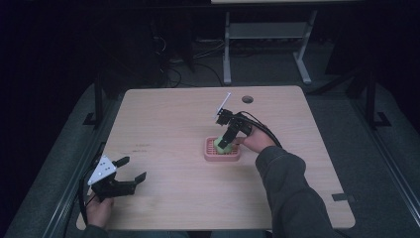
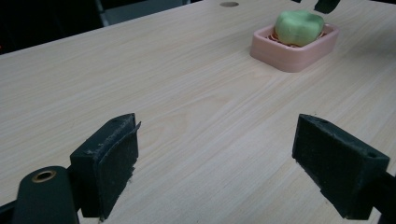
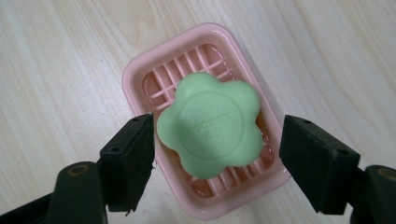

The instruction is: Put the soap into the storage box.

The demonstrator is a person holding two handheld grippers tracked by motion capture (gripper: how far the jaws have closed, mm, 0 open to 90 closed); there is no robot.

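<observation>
A green flower-shaped soap lies on the slatted floor of a pink soap dish at the table's middle. My right gripper hangs over it, pointing down, open, with one jaw on each side of the soap; the left jaw is close to the soap's edge and the right jaw stands apart from it. In the high view the right gripper is just over the soap and dish. My left gripper rests open near the table's front left corner. The left gripper view has its jaws wide apart over bare wood, with the soap and dish far off.
The light wooden table has a round cable hole near its far edge. A desk frame and cables stand on the dark floor beyond. A sleeve reaches in from the front right.
</observation>
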